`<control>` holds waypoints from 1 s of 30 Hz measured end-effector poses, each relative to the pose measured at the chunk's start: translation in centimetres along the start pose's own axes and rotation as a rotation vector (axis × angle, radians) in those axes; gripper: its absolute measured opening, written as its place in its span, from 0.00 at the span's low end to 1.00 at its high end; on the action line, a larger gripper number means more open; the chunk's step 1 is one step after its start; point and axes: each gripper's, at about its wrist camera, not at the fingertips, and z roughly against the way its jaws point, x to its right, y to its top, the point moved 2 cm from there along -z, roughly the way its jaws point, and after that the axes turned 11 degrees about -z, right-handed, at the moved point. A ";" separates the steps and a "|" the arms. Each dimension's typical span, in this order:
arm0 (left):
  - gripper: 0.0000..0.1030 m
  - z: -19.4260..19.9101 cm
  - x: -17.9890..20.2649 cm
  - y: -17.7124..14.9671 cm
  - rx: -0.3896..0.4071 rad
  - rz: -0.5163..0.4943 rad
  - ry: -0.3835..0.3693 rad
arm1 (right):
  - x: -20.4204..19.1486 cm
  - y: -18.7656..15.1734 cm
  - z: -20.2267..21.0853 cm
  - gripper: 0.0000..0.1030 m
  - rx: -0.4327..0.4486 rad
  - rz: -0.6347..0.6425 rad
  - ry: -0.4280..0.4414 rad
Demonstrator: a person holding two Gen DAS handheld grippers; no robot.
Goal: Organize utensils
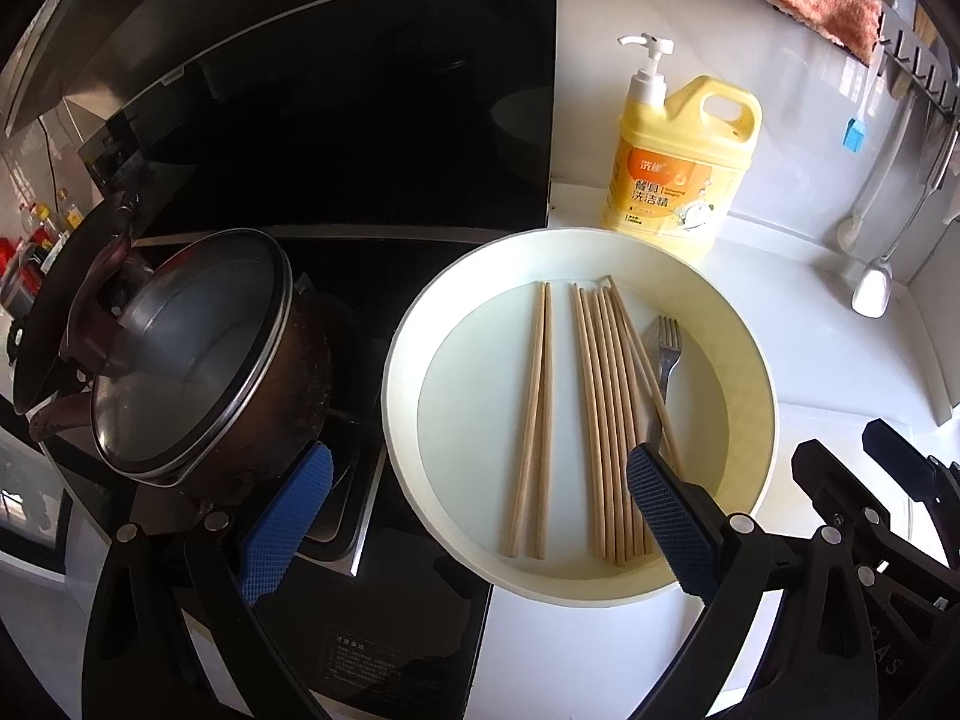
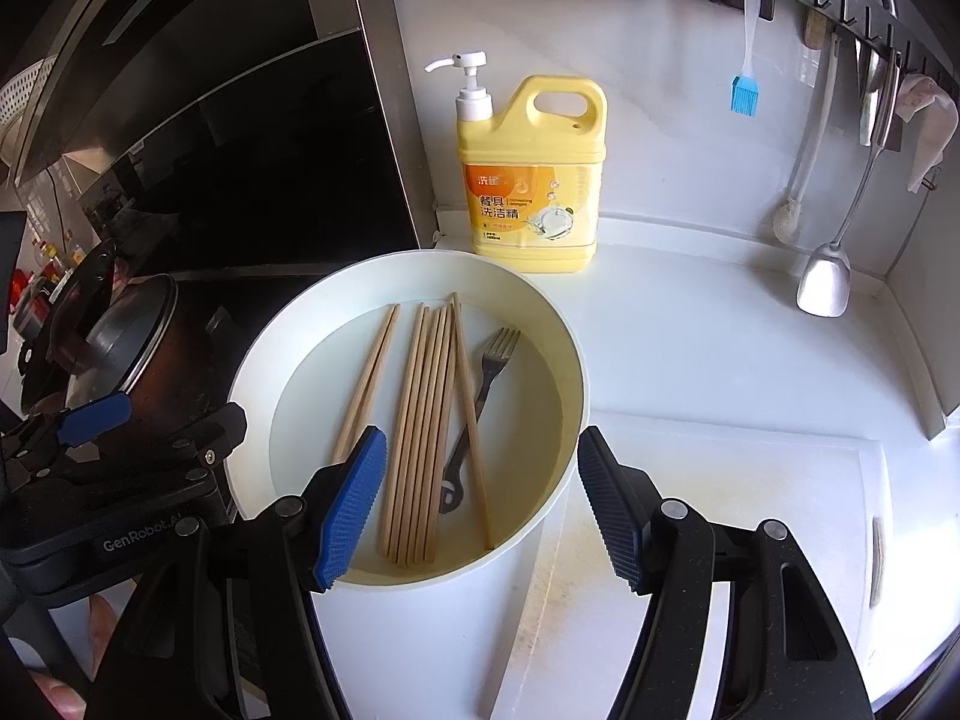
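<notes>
Two sets of tongs hover over a white bowl (image 1: pixel 753 354) on the counter, both spread wide and pinching nothing: the left gripper (image 1: pixel 480 468) straddles the bowl's left side, and the right gripper (image 2: pixel 483 450) straddles its right rim. Inside lie a pair of chopsticks (image 1: pixel 534 420) set apart, a tight bundle of chopsticks (image 1: pixel 606 414) and a fork (image 2: pixel 480 396), which has one stray stick crossing its handle. That crossing is the likely snag: lifting the fork may drag the stick out or flick it over the rim. Round, smooth sticks packed side by side could also roll or slip from the pads, or several might come up together. A pot (image 1: pixel 240 354) just beside the bowl could be knocked by the left tongs.
</notes>
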 end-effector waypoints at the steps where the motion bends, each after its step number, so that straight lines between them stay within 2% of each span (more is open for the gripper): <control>1: 0.94 -0.1 0.0 0.0 -0.007 0.006 -0.004 | 0.0 0.0 0.0 0.62 -0.001 0.001 0.001; 30: 0.94 -0.9 0.6 0.1 -0.050 0.046 -0.001 | 1.1 0.3 -0.2 0.62 -0.013 0.010 0.013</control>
